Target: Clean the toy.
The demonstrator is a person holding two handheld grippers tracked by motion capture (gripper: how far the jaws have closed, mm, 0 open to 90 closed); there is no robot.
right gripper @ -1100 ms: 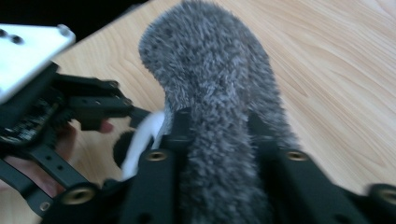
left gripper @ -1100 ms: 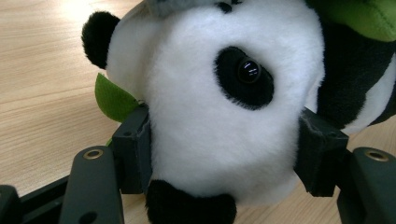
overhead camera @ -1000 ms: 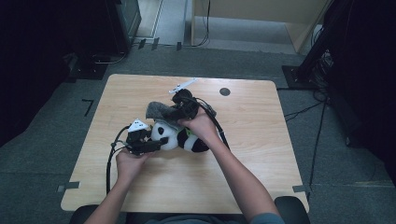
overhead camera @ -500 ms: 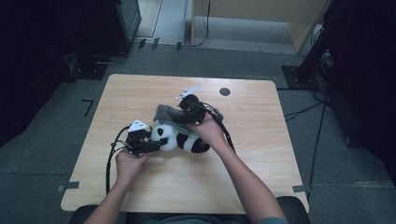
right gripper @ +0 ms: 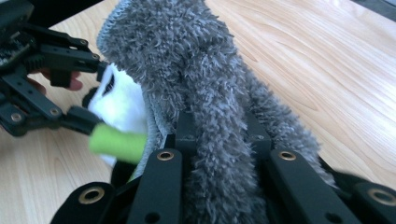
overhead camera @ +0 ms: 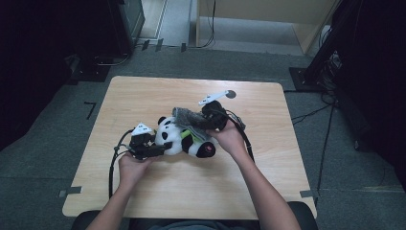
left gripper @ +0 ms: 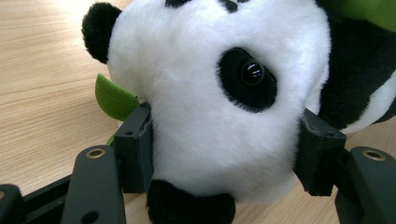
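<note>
Both grippers grip: left gripper point(overhead camera: 160, 149) clamps the plush panda's point(overhead camera: 184, 139) head, while right gripper point(overhead camera: 203, 123) — jaws just closed on the grey fuzzy cloth point(right gripper: 205, 93) — has carried it toward seven o'clock over the panda, likely to drape it.

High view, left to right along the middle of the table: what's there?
Left gripper with its grey three-cornered plate → black-and-white plush panda → fuzzy grey cloth → right gripper → small dark round mark on the wooden table.
</note>
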